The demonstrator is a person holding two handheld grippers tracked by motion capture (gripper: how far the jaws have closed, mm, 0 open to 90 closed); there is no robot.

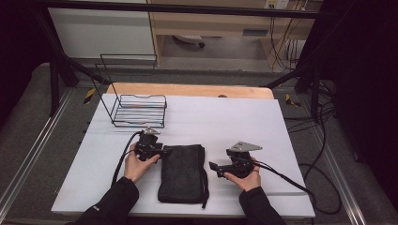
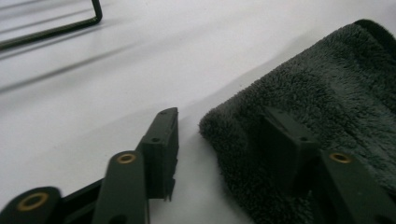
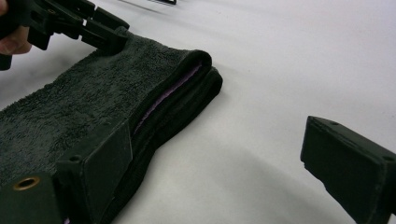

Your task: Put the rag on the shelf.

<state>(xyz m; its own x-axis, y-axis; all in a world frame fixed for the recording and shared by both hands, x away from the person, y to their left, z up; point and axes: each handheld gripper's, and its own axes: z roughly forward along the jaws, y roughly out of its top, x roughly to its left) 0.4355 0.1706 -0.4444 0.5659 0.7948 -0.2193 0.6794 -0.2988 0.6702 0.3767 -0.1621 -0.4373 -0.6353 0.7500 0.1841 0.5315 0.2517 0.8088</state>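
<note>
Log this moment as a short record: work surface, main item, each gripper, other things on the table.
surface: white table sheet
main item: dark folded towel, lying flat at the near middle
left gripper: at the towel's far left corner, one jaw on the pile, the other on the sheet beside it; not yet clamped
right gripper: jaws wide, one against the towel's right edge, the other off it over the sheet
other: black wire rack, far left, apart from the towel
</note>
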